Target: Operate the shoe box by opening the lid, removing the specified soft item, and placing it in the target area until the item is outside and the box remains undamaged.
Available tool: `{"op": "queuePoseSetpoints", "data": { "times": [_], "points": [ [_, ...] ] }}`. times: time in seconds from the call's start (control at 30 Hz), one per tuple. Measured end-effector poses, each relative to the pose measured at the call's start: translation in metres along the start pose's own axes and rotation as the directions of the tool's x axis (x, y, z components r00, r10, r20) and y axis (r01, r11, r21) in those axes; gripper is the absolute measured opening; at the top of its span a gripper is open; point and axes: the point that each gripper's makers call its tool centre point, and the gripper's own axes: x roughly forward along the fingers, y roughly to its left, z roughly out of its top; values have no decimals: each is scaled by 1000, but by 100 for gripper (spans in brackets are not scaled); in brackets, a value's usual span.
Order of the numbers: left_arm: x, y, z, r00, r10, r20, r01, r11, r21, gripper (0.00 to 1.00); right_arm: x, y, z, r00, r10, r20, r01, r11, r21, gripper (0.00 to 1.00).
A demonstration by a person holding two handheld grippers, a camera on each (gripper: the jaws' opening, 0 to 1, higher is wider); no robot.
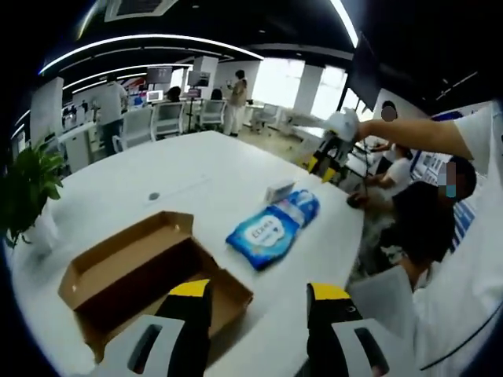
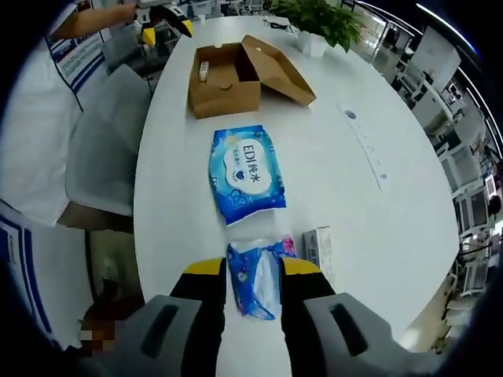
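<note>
The brown cardboard shoe box (image 1: 130, 271) (image 2: 224, 86) stands open on the white table (image 1: 196, 169) (image 2: 330, 181), its lid folded back. In the right gripper view a small pale item (image 2: 204, 71) lies inside it. A large blue wipes pack (image 1: 263, 233) (image 2: 245, 174) lies flat outside the box. Beyond it lies a smaller blue tissue pack (image 1: 302, 206) (image 2: 255, 279). My left gripper (image 1: 259, 292) (image 2: 165, 25) hovers open above the box's near corner. My right gripper (image 2: 255, 271) (image 1: 324, 161) is open, its jaws framing the small pack; I cannot tell whether they touch it.
A small white carton (image 1: 279, 190) (image 2: 318, 251) sits beside the small pack. A potted plant (image 1: 27, 188) (image 2: 322, 22) stands at the table's far end. A seated person (image 1: 428, 220) and office chairs (image 1: 169, 118) ring the table edge.
</note>
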Motion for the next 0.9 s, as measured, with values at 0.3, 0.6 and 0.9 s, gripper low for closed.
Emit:
{"op": "queuePoseSetpoints", "data": {
  "times": [0.3, 0.6, 0.9],
  "points": [
    [-34, 13, -13, 1000, 2, 15, -2, 1000, 14, 49, 9, 32, 47, 999, 18, 39, -19, 1000, 8, 23],
    [-65, 34, -29, 1000, 13, 23, -14, 1000, 12, 48, 25, 50, 81, 999, 26, 37, -26, 1000, 15, 23],
    [-90, 56, -44, 999, 27, 29, -27, 1000, 7, 48, 36, 66, 118, 998, 36, 47, -37, 999, 7, 25]
  ]
}}
